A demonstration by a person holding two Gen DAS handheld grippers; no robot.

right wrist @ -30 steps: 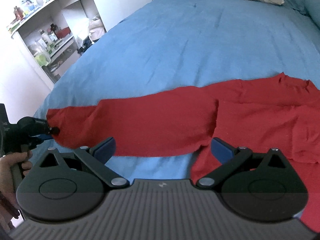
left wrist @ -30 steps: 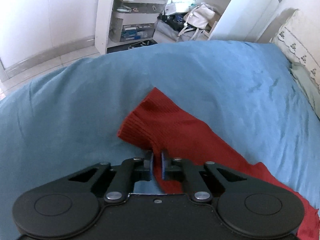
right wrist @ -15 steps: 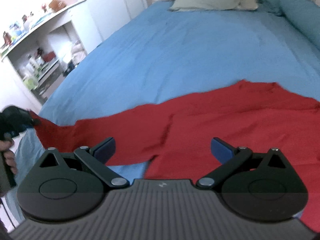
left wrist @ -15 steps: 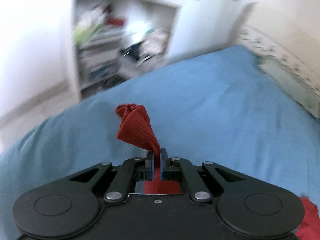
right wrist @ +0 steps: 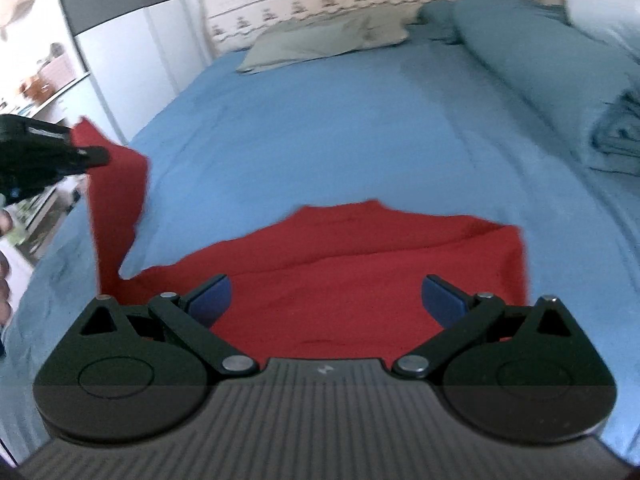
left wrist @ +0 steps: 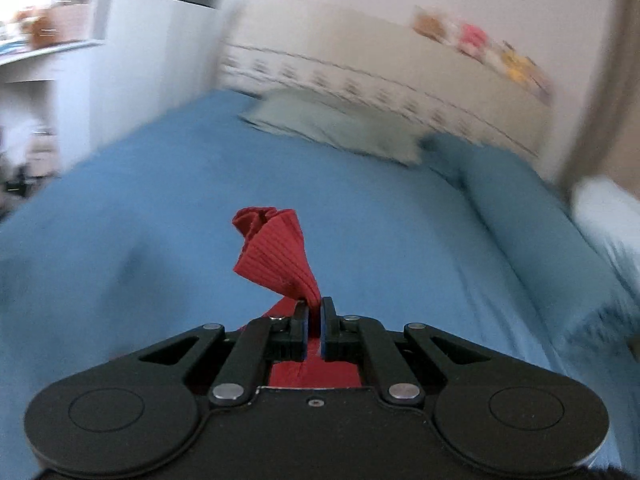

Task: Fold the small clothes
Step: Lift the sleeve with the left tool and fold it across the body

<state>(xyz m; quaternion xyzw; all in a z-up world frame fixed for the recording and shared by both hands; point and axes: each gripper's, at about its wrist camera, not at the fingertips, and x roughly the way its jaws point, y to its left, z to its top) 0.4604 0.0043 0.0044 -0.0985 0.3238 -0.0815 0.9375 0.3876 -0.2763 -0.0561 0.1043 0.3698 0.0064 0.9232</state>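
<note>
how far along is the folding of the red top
Early. Done: the red top lies spread on the blue bed. In hand: the left gripper is shut on the sleeve cuff, lifted. Left: folding the sleeves in, then the body; the right gripper is open, empty.

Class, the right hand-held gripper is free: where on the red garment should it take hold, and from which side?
Probably the right edge of the red garment, approached from the right. There the cloth lies doubled with a straight, exposed edge on the blue bedcover, opposite the sleeve pinched by the left hand-held gripper. The right hand-held gripper is open.
</note>
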